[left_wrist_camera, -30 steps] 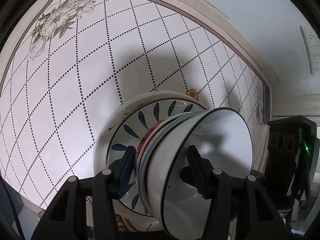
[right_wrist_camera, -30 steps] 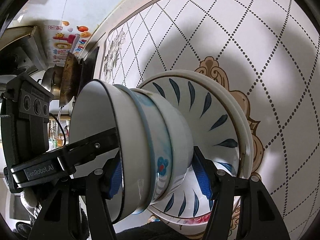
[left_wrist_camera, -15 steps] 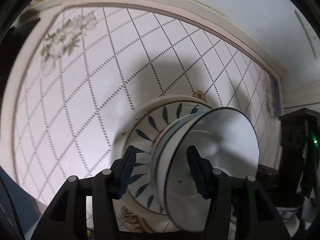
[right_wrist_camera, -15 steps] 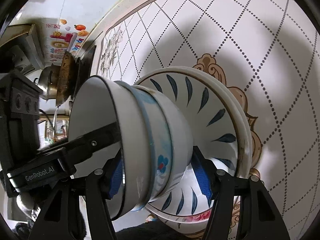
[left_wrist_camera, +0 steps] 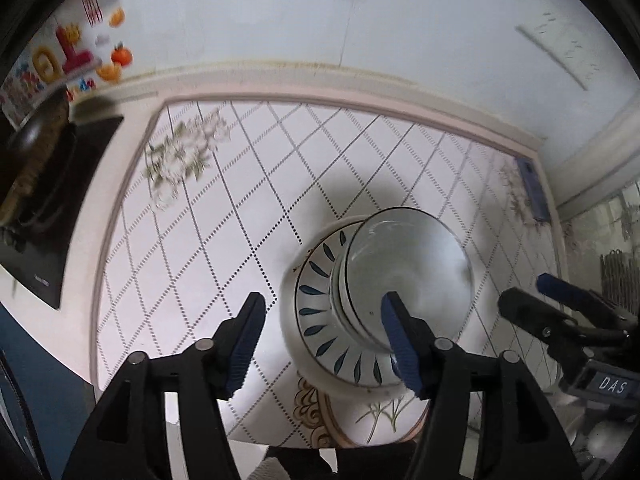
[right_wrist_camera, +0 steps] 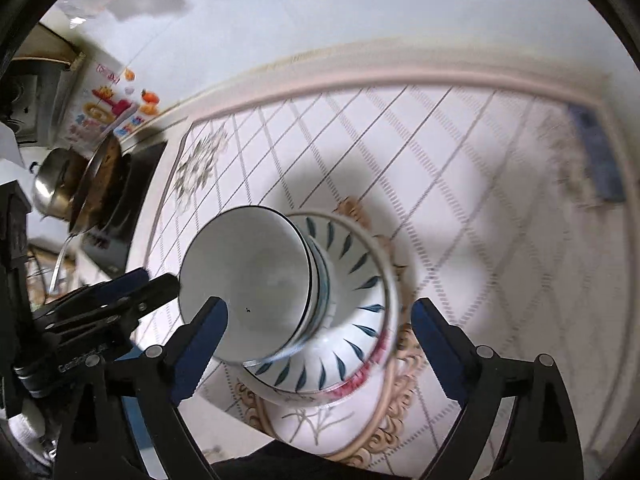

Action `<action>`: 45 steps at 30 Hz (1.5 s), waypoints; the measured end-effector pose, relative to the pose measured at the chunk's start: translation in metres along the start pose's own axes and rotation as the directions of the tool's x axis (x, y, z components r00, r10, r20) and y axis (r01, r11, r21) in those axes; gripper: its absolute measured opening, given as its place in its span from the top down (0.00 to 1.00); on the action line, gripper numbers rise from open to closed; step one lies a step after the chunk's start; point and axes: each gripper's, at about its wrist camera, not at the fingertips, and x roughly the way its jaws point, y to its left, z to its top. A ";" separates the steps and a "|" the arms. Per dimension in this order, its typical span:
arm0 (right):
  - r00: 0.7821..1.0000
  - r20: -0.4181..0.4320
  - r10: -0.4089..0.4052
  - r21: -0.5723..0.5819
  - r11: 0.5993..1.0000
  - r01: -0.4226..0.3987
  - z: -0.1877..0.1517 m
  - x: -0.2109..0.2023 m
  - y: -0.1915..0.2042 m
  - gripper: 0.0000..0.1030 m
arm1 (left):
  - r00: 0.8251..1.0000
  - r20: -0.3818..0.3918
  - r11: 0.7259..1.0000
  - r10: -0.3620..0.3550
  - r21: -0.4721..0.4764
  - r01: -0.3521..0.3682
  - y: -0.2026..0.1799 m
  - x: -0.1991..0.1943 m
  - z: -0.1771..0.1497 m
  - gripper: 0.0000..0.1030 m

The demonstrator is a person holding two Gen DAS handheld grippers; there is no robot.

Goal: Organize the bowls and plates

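Observation:
A stack of white bowls (left_wrist_camera: pixel 408 276) stands nested on a blue-leaf plate (left_wrist_camera: pixel 320 320), which lies on further plates on the patterned counter. The stack also shows in the right wrist view (right_wrist_camera: pixel 256 280) on the same blue-leaf plate (right_wrist_camera: pixel 360 300). My left gripper (left_wrist_camera: pixel 324 340) is open and empty, pulled back just above and short of the stack. My right gripper (right_wrist_camera: pixel 316 332) is open and empty, its fingers spread wide on either side of the stack without touching it. Each gripper shows in the other's view: the right one (left_wrist_camera: pixel 560 312), the left one (right_wrist_camera: pixel 120 292).
A black stove (left_wrist_camera: pixel 44 208) with a dark pan (right_wrist_camera: pixel 100 184) and a steel pot (right_wrist_camera: pixel 56 184) stands at the counter's left. A white wall with stickers (left_wrist_camera: pixel 72 56) runs behind. A flat blue object (left_wrist_camera: pixel 532 188) lies at the counter's far right edge.
Both grippers have let go of the bowl stack, opened wide and drawn back and up. The stack now rests on the plates, farther from both cameras.

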 end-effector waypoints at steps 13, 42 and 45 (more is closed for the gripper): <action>0.929 0.326 -0.175 0.068 0.984 0.162 -0.110 -0.169 0.072 0.02 | 0.953 0.302 0.992 0.003 0.120 -0.041 -0.004 -0.156 -0.078 0.03; 0.801 0.557 -0.221 -0.007 0.963 0.270 -0.262 -0.335 0.124 0.00 | 0.861 0.506 0.996 0.049 0.041 -0.081 -0.017 -0.281 -0.190 0.02; 0.795 0.565 -0.221 -0.006 0.962 0.272 -0.263 -0.337 0.122 0.00 | 0.860 0.508 0.996 0.051 0.038 -0.081 -0.017 -0.281 -0.192 0.02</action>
